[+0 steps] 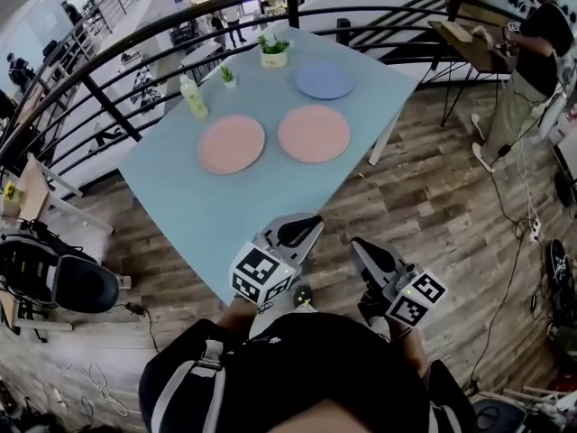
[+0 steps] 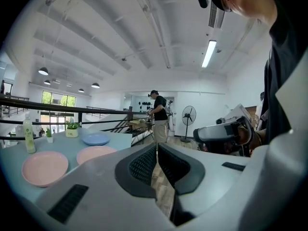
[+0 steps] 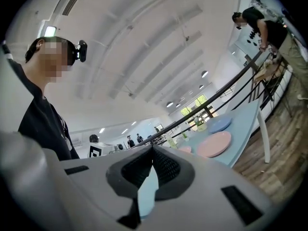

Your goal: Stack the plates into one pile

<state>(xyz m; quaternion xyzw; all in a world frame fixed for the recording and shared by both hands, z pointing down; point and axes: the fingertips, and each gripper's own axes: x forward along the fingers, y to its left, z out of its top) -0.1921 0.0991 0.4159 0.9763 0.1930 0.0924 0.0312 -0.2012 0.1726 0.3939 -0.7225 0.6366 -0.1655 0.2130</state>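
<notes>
Three plates lie apart on the pale blue table [image 1: 194, 210]: a pink plate [image 1: 232, 143] on the left, a second pink plate [image 1: 314, 133] beside it, and a blue plate [image 1: 325, 80] farther back. My left gripper [image 1: 309, 224] hangs at the table's near corner, short of the plates, its jaws shut with nothing between them. My right gripper [image 1: 360, 245] is off the table's edge over the wooden floor, also shut and empty. The left gripper view shows the left pink plate [image 2: 44, 167], the other pink plate [image 2: 94, 154] and the blue plate [image 2: 96, 139] ahead to the left.
A green bottle [image 1: 193, 97], a small plant [image 1: 227, 77] and a potted plant [image 1: 274, 52] stand near the table's far edge. A black railing [image 1: 108, 106] curves behind the table. A person [image 1: 532, 52] stands at a wooden desk at the back right. A black chair [image 1: 54, 278] stands left.
</notes>
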